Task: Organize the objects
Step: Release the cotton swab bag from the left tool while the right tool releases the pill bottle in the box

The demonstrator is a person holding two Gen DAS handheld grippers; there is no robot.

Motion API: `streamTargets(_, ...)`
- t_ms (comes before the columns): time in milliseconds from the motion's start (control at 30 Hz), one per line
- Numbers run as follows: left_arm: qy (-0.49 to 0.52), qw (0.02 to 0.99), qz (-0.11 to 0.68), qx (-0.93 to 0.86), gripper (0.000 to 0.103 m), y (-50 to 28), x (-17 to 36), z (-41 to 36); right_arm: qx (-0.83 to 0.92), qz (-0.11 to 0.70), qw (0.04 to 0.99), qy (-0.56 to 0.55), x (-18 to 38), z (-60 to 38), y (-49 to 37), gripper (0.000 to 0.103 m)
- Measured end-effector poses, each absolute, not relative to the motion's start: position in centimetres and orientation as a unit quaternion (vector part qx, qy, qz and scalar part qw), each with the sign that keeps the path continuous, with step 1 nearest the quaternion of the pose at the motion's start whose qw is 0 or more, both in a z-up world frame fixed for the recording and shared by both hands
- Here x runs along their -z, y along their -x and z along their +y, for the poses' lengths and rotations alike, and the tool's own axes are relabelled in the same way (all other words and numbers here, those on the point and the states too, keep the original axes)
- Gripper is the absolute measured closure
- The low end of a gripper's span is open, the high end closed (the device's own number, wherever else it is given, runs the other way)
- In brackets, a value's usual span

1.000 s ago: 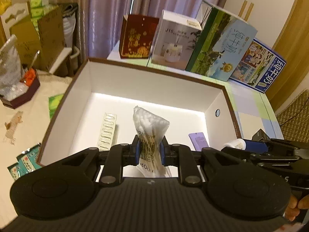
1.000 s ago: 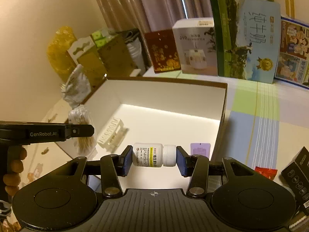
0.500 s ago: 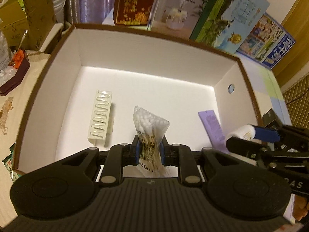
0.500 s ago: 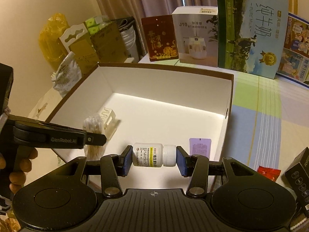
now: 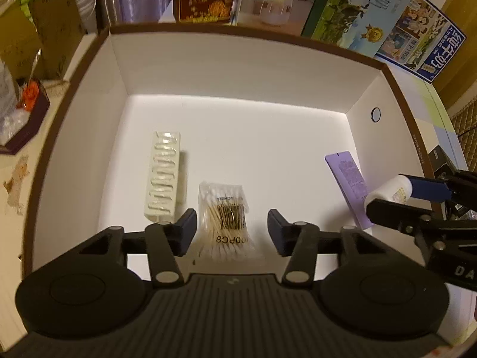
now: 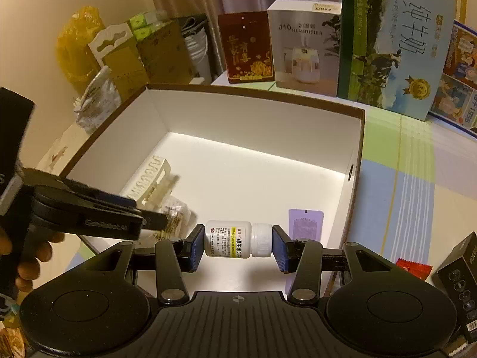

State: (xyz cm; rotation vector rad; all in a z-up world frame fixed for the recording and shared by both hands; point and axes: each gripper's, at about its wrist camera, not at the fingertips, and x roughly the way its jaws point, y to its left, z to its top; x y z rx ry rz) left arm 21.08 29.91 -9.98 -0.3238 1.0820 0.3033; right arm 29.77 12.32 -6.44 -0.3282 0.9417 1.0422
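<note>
A red and gold carton [image 6: 249,47], a humidifier carton [image 6: 305,47] and a milk carton [image 6: 393,41] stand upright in a row along the bench's far edge. A black carton [image 6: 460,280] sits at the right edge, beside a red sachet [image 6: 414,268].

Cotton swab bag [image 6: 176,211] blurred, half hidden behind left gripper [image 6: 149,219]; label unreadable.

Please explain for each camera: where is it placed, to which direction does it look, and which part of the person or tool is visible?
Left wrist: on the left gripper, looking down into the white box at the cotton swab bag; jaws open; the right gripper enters at right.
Right wrist: on the right gripper, looking forward over the box; jaws shut on the pill bottle; the left hand shows.
Shared: box, swab bag, purple sachet, pill bottle.
</note>
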Motion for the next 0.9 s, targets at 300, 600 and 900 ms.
streamTargets(300,0.120,0.836,0.511,-0.158,0.037,-20.6,9.7,30.2,-0.472,0.441,0.741,0.184,7.8,13.8,-29.6,0.059)
streamTargets(600,0.106,0.838,0.507,-0.168,0.028,-20.1,9.3,30.5,-0.470,0.428,0.749,0.185,8.2,14.5,-29.7,0.053)
streamTargets(900,0.112,0.844,0.494,-0.177,0.020,-18.8,8.1,30.5,-0.471,0.402,0.768,0.165,6.6,12.8,-29.0,0.026)
